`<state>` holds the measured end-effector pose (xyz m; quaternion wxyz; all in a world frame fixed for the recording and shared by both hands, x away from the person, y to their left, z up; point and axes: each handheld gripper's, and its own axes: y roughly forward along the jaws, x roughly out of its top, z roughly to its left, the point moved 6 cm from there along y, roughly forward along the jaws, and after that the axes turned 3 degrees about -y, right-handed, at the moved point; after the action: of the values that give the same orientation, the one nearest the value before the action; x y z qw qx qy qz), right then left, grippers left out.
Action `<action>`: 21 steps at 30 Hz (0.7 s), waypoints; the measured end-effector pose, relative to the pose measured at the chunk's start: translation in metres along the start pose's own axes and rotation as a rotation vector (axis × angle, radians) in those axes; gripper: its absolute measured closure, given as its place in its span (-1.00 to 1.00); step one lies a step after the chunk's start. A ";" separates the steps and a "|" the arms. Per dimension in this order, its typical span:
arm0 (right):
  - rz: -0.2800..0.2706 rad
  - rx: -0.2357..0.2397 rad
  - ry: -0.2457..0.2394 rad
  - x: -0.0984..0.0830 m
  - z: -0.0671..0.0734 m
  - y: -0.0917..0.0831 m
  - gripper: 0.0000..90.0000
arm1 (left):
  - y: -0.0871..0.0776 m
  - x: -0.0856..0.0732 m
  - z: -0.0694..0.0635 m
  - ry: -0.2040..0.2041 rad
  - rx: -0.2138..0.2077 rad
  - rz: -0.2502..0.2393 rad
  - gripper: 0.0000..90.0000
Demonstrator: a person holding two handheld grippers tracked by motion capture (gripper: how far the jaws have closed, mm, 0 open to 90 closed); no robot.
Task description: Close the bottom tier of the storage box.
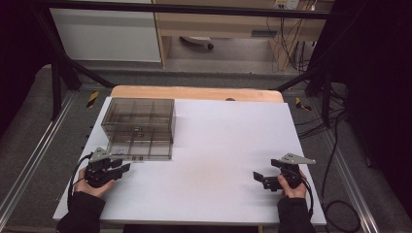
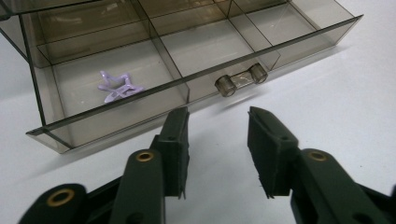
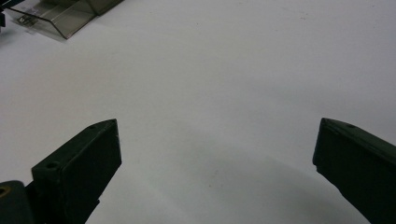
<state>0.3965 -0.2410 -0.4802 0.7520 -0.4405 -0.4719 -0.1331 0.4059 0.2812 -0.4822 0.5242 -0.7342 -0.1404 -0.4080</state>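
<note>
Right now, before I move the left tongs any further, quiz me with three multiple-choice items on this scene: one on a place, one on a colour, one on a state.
1. Where does the hair clip lie?
A. In a compartment of the pulled-out drawer
B. On the white table top
C. Between the left tongs

2. What colour is the hair clip?
A. Red
B. Pale purple
C. Green

3. How do the left tongs stand?
A. Shut on the drawer handle
B. Open, short of the handle, nothing between them
C. Shut on the clip

Answers: 1 A, the clip rests on the drawer floor behind its front wall; 2 B, it looks lilac through the smoky plastic; 3 B, bare table shows between the pads.
</note>
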 end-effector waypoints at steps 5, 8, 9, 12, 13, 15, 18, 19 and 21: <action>0.000 0.000 -0.003 0.000 0.000 0.000 -0.96 | 0.001 0.001 0.001 -0.004 0.002 -0.001 0.51; -0.001 -0.001 -0.005 0.000 0.000 0.000 -0.96 | 0.002 0.001 0.002 -0.003 0.002 0.001 0.61; -0.001 -0.001 -0.005 0.000 0.000 0.000 -0.96 | 0.002 0.001 0.002 -0.007 0.001 0.000 0.63; -0.001 -0.001 -0.005 0.000 0.000 0.001 -0.96 | 0.003 0.001 0.002 -0.012 -0.006 -0.002 0.74; -0.002 -0.001 -0.007 0.000 0.000 0.001 -0.96 | 0.003 0.002 0.002 -0.014 -0.007 -0.003 0.76; -0.002 -0.001 -0.004 0.000 0.000 0.000 -0.96 | 0.004 0.002 0.002 -0.012 -0.007 0.001 0.82; 0.000 -0.001 -0.004 0.000 0.000 0.000 -0.96 | 0.005 0.002 0.002 -0.012 -0.012 0.002 0.90; 0.000 -0.001 -0.004 0.000 0.000 0.001 -0.96 | 0.005 0.002 0.003 -0.012 -0.013 0.002 0.92; 0.000 -0.001 -0.003 0.000 0.000 0.000 -0.96 | 0.006 0.002 0.003 -0.006 -0.018 0.004 0.96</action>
<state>0.3969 -0.2410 -0.4806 0.7510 -0.4410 -0.4732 -0.1327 0.4119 0.2806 -0.4845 0.5181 -0.7402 -0.1369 -0.4062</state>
